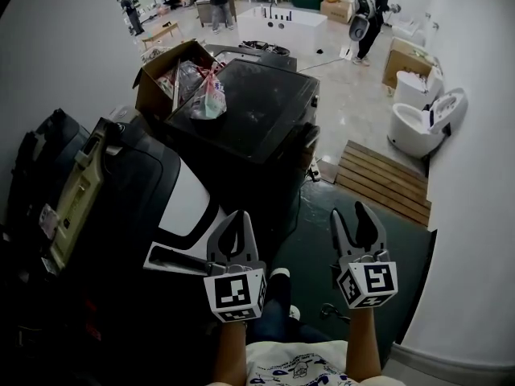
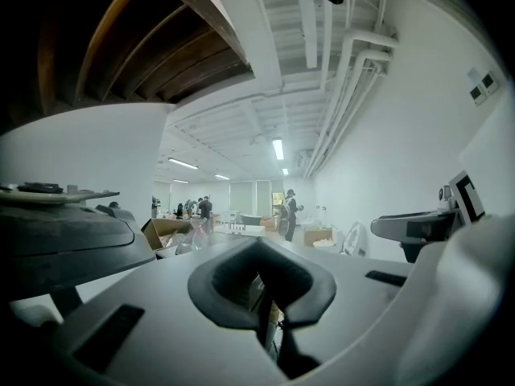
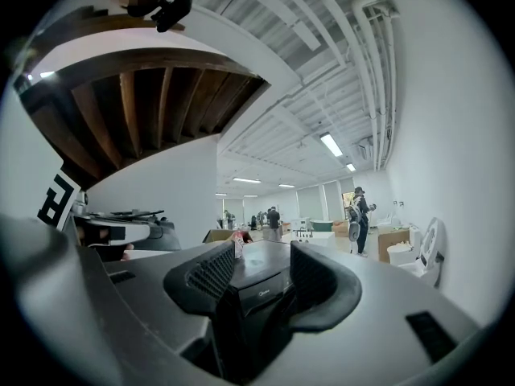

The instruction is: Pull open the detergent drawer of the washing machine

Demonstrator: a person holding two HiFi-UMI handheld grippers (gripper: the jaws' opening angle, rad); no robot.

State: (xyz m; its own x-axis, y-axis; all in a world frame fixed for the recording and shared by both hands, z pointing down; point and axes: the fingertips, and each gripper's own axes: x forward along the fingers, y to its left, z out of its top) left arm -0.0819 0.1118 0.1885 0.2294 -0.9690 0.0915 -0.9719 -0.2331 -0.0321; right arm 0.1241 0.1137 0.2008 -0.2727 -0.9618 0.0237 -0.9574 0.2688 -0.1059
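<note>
The black washing machine (image 1: 249, 111) stands ahead of me, its dark top facing up and its front toward me. In the right gripper view its front panel (image 3: 259, 286) shows between the jaws, some way off. I cannot pick out the detergent drawer in any view. My left gripper (image 1: 235, 214) hangs in the air short of the machine with its fingertips together and nothing in them; its pads meet in the left gripper view (image 2: 259, 252). My right gripper (image 1: 352, 209) is level beside it, open and empty (image 3: 261, 256).
A cardboard box (image 1: 161, 75) with a plastic bag (image 1: 208, 95) sits at the machine's left. A second machine with a black and white top (image 1: 137, 183) is close on my left. A wooden pallet (image 1: 386, 182) and toilets (image 1: 422, 123) lie to the right. People stand far back.
</note>
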